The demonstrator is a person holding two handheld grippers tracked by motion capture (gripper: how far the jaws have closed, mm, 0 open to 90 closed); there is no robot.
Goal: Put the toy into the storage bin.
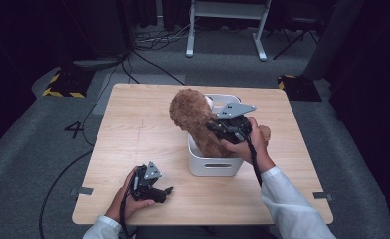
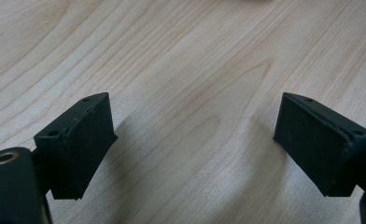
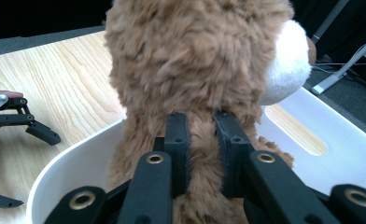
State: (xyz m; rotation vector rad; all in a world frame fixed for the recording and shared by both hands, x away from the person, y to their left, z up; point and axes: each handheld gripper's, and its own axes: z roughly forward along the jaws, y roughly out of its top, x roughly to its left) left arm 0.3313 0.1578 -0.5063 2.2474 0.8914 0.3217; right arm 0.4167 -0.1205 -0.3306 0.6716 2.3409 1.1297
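A: Where was the brown plush bear (image 1: 195,122) when you looked?

B: Upright in the white bin (image 1: 215,167), which stood on the wooden table (image 1: 133,129) right of the middle. Its head rose well above the rim, muzzle turned to the far right; one limb hung out over the bin's right side.

A: And the right gripper (image 1: 222,127)?

B: Clamped on the bear. In the right gripper view the two black jaws pinched a narrow fold of fur at its back, just under the head, with the pads (image 3: 177,140) sunk into the pile. The person's right hand (image 1: 245,142) held the tool over the bin's right half, grey plate on top.

A: The left one?

B: The left gripper (image 1: 164,193) lay low at the near left of the table, well apart from the bin, in the left hand (image 1: 131,199). Jaws stood wide apart, nothing between them. The left gripper view showed bare wood grain between the pads (image 2: 80,144).

A: Anything else?

B: Cables on the grey floor (image 1: 24,149) beyond the table.
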